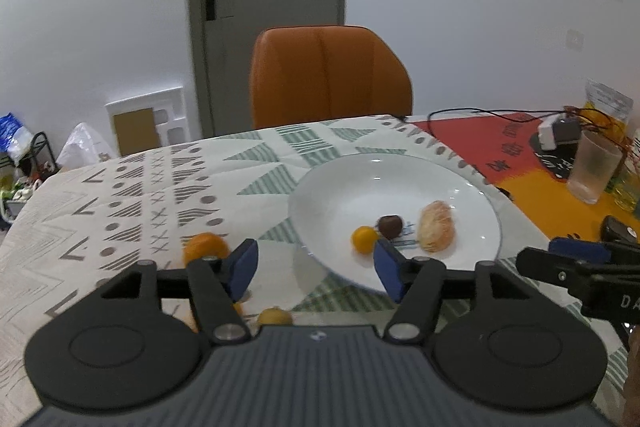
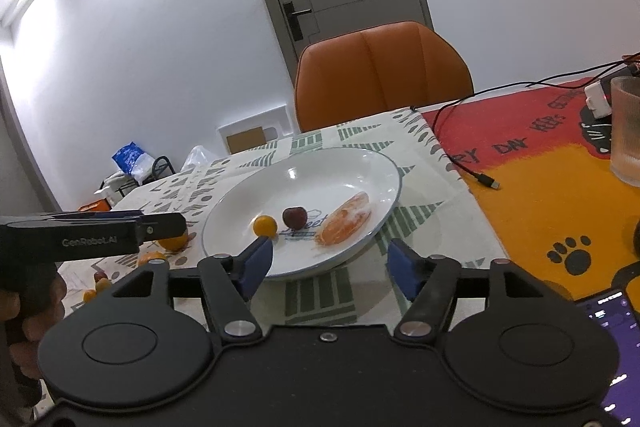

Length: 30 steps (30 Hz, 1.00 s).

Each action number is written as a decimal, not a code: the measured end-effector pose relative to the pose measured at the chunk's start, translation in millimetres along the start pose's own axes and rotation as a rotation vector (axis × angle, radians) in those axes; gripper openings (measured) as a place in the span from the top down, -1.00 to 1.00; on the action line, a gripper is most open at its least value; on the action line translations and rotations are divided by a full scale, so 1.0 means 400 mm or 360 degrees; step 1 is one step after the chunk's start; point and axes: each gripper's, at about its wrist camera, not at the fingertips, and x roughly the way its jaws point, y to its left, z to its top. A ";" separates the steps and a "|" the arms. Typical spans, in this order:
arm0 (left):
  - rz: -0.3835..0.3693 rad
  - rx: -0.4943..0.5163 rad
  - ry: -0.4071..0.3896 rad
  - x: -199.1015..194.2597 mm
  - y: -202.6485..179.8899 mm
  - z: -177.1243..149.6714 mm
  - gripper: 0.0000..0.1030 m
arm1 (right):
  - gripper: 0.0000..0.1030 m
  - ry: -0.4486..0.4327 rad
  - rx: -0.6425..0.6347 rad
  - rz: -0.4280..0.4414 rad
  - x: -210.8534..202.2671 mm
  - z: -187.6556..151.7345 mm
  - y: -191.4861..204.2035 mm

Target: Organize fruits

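Mid-sort: plate point(image 2: 224, 211) holds three fruits, both tools released and empty; left tool point(image 1: 316, 267) likely next drops onto the orange point(image 1: 205, 245) on the desk point(image 1: 132, 187), right tool point(image 2: 330, 263) idle near plate.

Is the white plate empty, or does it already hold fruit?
Not empty. The white plate holds a small yellow fruit, a dark red fruit and a peeled orange piece.

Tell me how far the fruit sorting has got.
Partly done: the white plate holds a yellow fruit, a dark cherry and a peeled orange segment. Both claws, left and right, are open and hold nothing. Several small fruits lie on the tablecloth.
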 end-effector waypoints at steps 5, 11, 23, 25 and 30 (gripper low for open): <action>0.0072 -0.0041 -0.0016 -0.019 0.041 -0.008 -0.42 | -0.34 0.0017 -0.0023 0.0033 0.004 -0.004 0.022; 0.0104 -0.0079 0.0036 -0.014 0.076 -0.040 -0.43 | -0.40 0.0033 -0.0027 0.0048 0.011 -0.009 0.036; 0.0019 -0.0048 0.0094 0.016 0.053 -0.073 0.08 | -0.42 0.0069 -0.0030 0.0045 0.023 -0.016 0.036; 0.0015 -0.0049 0.0122 0.028 0.051 -0.082 0.18 | -0.44 0.0072 -0.0028 0.0037 0.024 -0.018 0.033; 0.0079 -0.0026 0.0145 0.050 0.050 -0.104 0.26 | -0.45 0.0087 -0.0031 0.0023 0.024 -0.028 0.027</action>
